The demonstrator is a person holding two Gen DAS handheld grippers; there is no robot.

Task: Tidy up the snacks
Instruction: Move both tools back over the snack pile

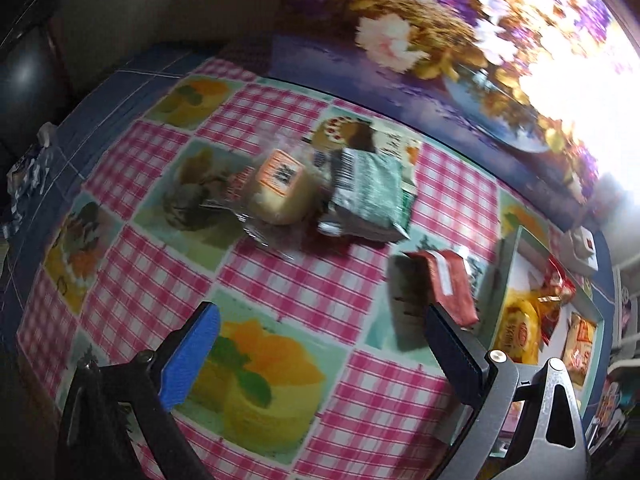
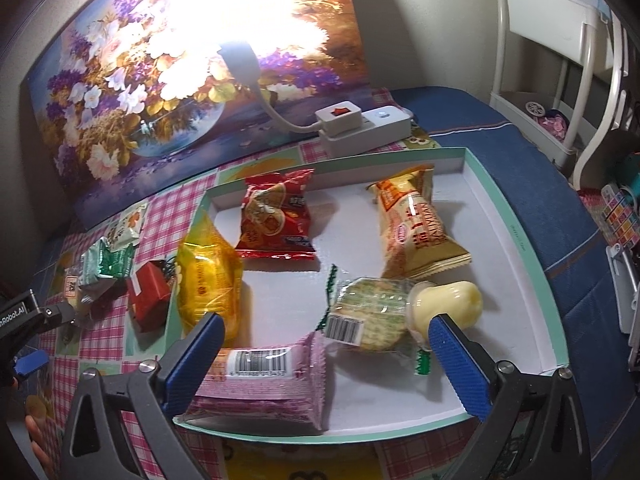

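Right gripper [image 2: 328, 364] over the near end of the tray [image 2: 516, 216], fingers spread wide, pinching nothing; pink wafer pack [image 2: 264, 384] and round cracker pack [image 2: 372, 316] lying on the tray floor between them. Beyond, inside the tray: jelly cup [image 2: 448, 304], yellow cake pack [image 2: 208, 284], red snack bag [image 2: 276, 216], golden biscuit bag [image 2: 416, 220].

Left gripper [image 1: 320, 364] above the checked tablecloth [image 1: 304, 284], fingers spread, empty. Farther off, outside the tray: red packet [image 1: 448, 284], green pouch [image 1: 368, 196], clear-wrapped cake [image 1: 280, 188].
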